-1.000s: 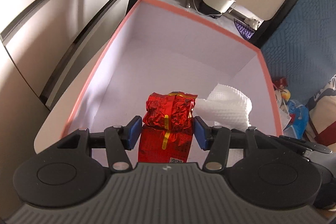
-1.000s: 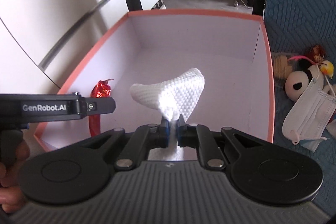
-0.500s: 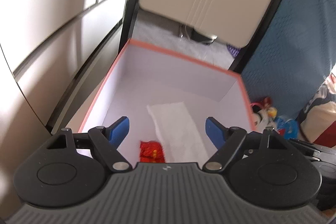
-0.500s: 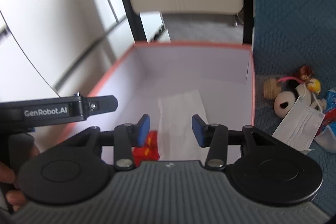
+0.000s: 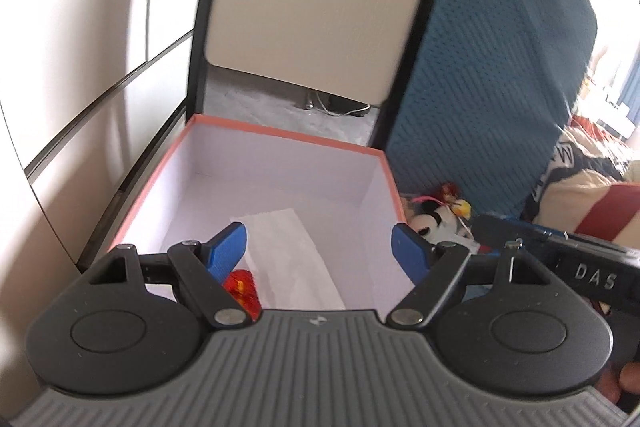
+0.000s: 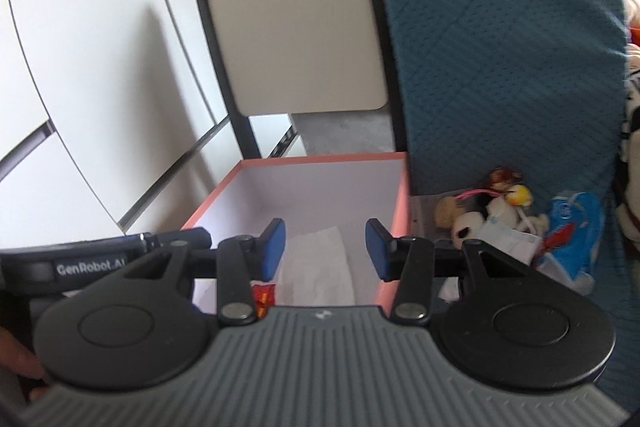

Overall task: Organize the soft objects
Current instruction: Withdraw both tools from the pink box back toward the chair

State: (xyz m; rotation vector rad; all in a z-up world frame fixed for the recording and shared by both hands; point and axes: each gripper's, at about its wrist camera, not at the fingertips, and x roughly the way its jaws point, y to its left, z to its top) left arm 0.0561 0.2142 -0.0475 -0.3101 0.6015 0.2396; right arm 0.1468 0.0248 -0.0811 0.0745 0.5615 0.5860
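Left wrist view: left gripper, jaws spread wide and holding nothing, above the near end of the orange-rimmed box. Inside, on the box floor, lie a red foil packet at near left and a white cloth just beside it. Right wrist view: right gripper, jaws likewise wide apart and empty, over the same box. Beyond the box's right wall, small plush toys and a blue packet rest on blue quilted fabric.
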